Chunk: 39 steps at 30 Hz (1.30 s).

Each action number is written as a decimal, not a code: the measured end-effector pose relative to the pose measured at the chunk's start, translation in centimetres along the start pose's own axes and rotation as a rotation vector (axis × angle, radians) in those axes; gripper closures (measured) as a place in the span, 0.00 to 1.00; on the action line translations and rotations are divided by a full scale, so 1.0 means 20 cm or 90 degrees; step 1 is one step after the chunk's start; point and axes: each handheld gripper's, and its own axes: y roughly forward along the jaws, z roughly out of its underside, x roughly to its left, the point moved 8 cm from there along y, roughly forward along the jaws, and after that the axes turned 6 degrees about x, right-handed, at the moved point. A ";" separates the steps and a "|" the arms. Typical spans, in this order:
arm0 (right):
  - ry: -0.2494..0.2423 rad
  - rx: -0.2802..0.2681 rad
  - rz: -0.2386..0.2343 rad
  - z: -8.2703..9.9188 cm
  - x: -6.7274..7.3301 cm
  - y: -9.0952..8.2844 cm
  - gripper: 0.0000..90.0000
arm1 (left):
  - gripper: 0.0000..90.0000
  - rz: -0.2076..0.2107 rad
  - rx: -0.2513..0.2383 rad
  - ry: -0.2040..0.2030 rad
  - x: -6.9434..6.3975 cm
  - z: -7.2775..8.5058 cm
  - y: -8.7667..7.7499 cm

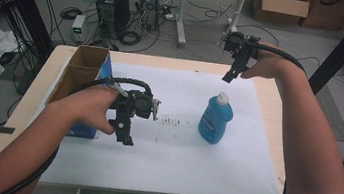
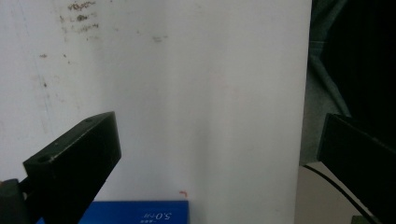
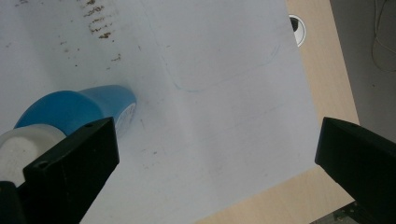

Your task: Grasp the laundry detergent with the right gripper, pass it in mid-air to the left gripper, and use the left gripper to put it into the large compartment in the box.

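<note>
A blue bottle [image 1: 215,118] with a white cap stands upright on the white sheet [image 1: 176,163], right of centre. My right gripper [image 1: 230,75] hangs above and behind it, jaws wide open and empty; in the right gripper view the blue bottle [image 3: 77,109] sits at lower left, beside the left jaw. My left gripper [image 1: 125,135] hovers over the sheet's left part, right beside a blue cardboard box [image 1: 85,73], jaws open with nothing between them. The blue box [image 2: 140,212] edge shows at the bottom of the left gripper view.
The box is open-topped with a brown inside, at the table's left edge. Brown specks [image 1: 169,122] mark the sheet between the grippers. Bare wood table [image 1: 271,115] borders the sheet. Computers, cables and cardboard boxes lie on the floor beyond.
</note>
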 end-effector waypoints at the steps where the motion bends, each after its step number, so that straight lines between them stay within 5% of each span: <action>1: 0.001 0.002 0.001 0.00 0.00 0.00 0.00 | 0.00 -0.001 0.001 0.000 0.00 0.00 0.00; 13: 0.009 0.012 0.001 0.02 -0.01 0.05 0.00 | 0.00 0.005 -0.006 0.005 0.00 -0.01 0.03; 20: 0.029 -0.039 0.005 0.01 -0.02 0.03 0.00 | 0.00 0.000 -0.003 0.003 0.00 -0.01 0.02; 23: 0.041 -0.087 0.004 0.01 -0.02 0.02 0.00 | 0.00 -0.001 -0.008 0.006 0.00 -0.01 0.01; 30: 0.116 -0.271 -0.024 0.02 -0.02 -0.02 0.00 | 0.00 0.000 -0.007 0.012 -0.02 -0.01 0.02; 39: 0.218 -0.418 0.016 0.21 -0.05 -0.12 0.00 | 0.00 -0.010 -0.018 0.018 -0.03 0.00 0.01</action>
